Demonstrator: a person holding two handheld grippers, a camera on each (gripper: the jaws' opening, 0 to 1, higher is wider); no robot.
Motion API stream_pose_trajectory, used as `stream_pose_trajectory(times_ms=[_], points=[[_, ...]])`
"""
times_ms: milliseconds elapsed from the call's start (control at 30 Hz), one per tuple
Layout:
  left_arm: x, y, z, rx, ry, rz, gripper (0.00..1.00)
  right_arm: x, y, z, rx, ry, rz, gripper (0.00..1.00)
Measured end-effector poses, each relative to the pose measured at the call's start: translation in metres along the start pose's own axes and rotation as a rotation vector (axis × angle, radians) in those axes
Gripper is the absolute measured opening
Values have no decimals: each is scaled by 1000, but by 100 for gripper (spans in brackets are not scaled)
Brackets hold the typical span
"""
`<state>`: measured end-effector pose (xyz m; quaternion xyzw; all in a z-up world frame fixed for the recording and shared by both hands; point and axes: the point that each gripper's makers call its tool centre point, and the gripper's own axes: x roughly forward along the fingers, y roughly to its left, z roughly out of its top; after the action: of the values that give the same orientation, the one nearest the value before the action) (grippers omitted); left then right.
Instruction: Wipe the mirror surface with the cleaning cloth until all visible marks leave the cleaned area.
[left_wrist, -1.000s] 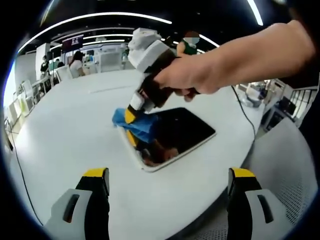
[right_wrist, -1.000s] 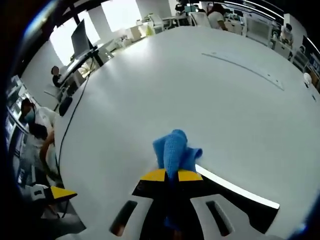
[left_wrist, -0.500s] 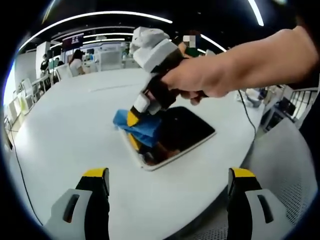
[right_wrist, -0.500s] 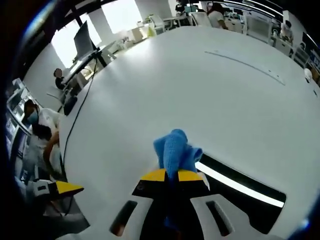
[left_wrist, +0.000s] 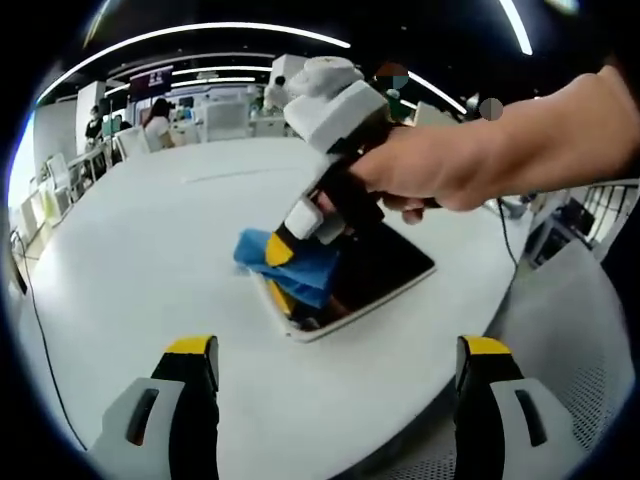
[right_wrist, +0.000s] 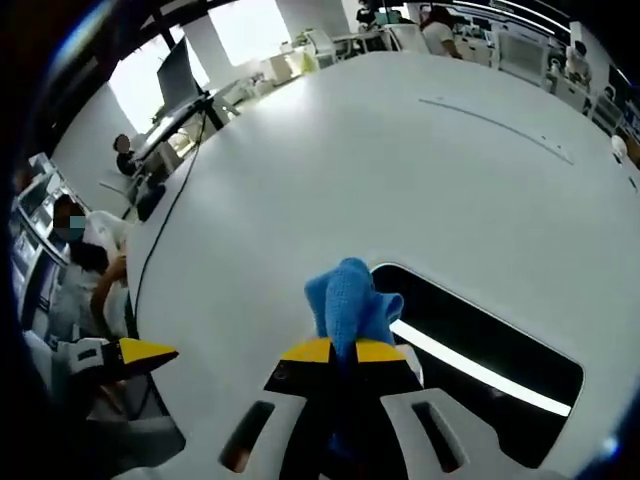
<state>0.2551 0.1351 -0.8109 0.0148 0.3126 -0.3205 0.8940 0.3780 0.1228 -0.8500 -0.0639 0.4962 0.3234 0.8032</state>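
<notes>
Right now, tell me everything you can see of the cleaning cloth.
The cloth is blue, soft and bunched, knit-textured up close. The right gripper is shut on it, a tuft poking out past the yellow-tipped fingers. It presses on the near-left corner of the dark mirror, which lies flat on the white table.

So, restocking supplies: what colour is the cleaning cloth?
Blue; the cleaning cloth shows best in the right gripper view.

A large white round table (right_wrist: 300, 170) spreads ahead of the tongs; a black cable (right_wrist: 165, 225) trails off its far-left edge.
</notes>
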Motion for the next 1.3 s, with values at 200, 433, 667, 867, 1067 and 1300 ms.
stream_pose_trajectory(times_ms=[200,433,667,867,1067,1300], points=[[-1,1,1,7,0,10,99,0,0,0,-5,7,4,1],[-2,0,1,8,-1,12,99,0,6,-3,-10,11,16,1],[-3,1,2,6,-1,17,99,0,6,-4,-14,6,25,1],[-3,0,2,13,4,17,99,-1,5,-4,-20,-4,30,1],[-4,1,2,12,3,26,99,-1,3,-5,-16,-6,34,1],[-4,3,3,13,-4,35,99,-6,-15,-10,11,-8,30,1]])
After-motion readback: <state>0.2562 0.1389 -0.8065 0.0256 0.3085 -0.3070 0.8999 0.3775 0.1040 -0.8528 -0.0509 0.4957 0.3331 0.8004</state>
